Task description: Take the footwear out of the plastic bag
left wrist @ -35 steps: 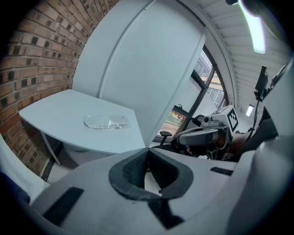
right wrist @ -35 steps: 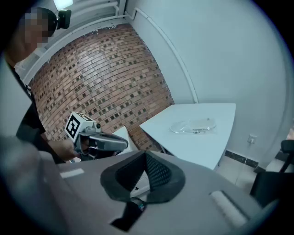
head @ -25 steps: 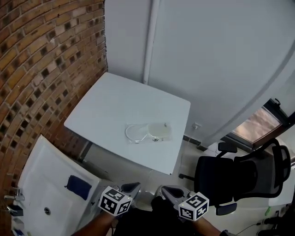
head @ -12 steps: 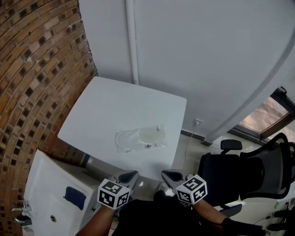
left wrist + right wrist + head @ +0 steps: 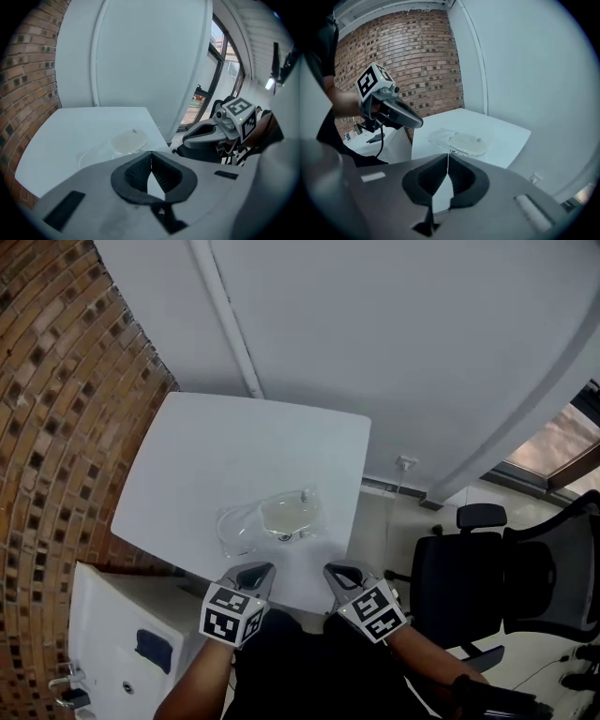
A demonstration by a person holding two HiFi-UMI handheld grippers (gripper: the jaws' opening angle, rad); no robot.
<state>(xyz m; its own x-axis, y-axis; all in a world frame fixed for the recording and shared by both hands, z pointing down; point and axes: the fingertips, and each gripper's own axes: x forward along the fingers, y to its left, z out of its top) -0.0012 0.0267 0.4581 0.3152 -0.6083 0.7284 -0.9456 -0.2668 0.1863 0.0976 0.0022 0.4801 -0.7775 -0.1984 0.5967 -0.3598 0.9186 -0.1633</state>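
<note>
A clear plastic bag (image 5: 267, 521) lies flat near the front edge of the white table (image 5: 187, 465). Inside it is a pale, flat piece of footwear (image 5: 287, 514). The bag also shows ahead of the jaws in the left gripper view (image 5: 117, 144) and in the right gripper view (image 5: 459, 140). My left gripper (image 5: 259, 571) and right gripper (image 5: 336, 572) hover side by side just short of the table's front edge, apart from the bag. Both point at it. The left gripper (image 5: 151, 153) has its jaws closed with nothing between them, and so has the right gripper (image 5: 448, 154).
A brick wall (image 5: 47, 427) runs along the table's left side. A white low unit (image 5: 112, 615) with a dark blue item stands at the front left. A black office chair (image 5: 506, 587) is on the right. A white pipe (image 5: 225, 324) runs up the wall behind.
Both grippers have moved forward to the table's front edge. The table and bag now sit closer and lower in the head view. The jaws stay closed.
</note>
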